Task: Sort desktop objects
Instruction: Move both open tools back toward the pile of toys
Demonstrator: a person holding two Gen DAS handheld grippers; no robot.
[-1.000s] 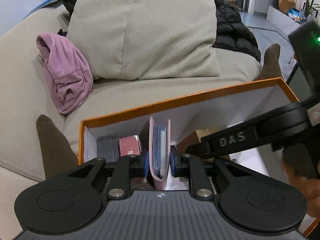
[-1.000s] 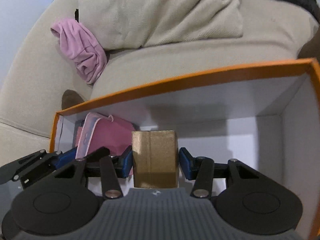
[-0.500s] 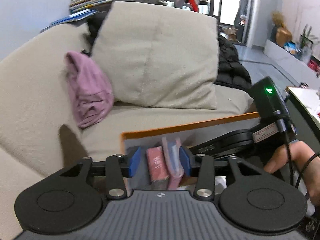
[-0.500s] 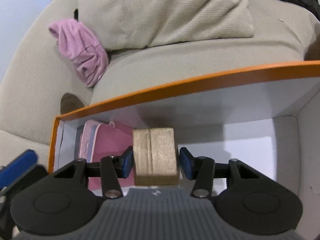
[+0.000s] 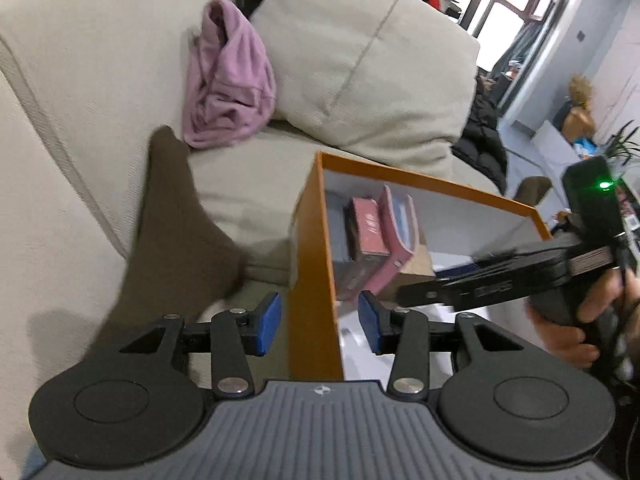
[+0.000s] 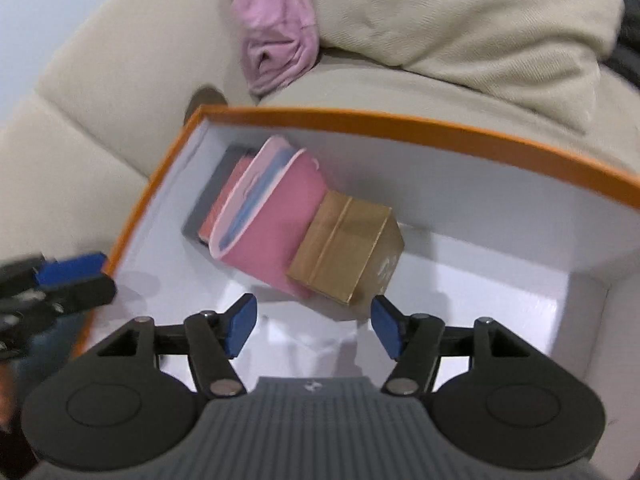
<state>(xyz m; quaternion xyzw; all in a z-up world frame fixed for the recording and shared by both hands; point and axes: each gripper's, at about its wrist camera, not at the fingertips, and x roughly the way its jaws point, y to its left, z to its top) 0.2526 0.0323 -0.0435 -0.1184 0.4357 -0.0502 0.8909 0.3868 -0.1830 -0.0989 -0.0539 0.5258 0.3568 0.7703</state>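
While angled downward, both the left hand-held gripper [image 5: 319,323] and right hand-held gripper [image 6: 313,326] are released, grasping nothing

An orange-rimmed white box [image 6: 400,120] holds a pink pouch [image 6: 272,232], a gold carton [image 6: 344,244] and a seemingly grey case [image 6: 208,200].

my left wrist view looks steeply down along the left gripper [image 5: 319,327], close over the near left corner of the orange box [image 5: 312,264], whose left wall runs up between the fingers; sofa [image 5: 100,80] beyond. my right wrist view also tilts down, closer in, with the right gripper [image 6: 314,330] over the white inside of the box [image 6: 400,128]. both views share the box, the pink case [image 5: 400,236] [image 6: 272,232], the pink cloth [image 5: 228,92] [image 6: 276,32], and each shows the other tool at its edge.
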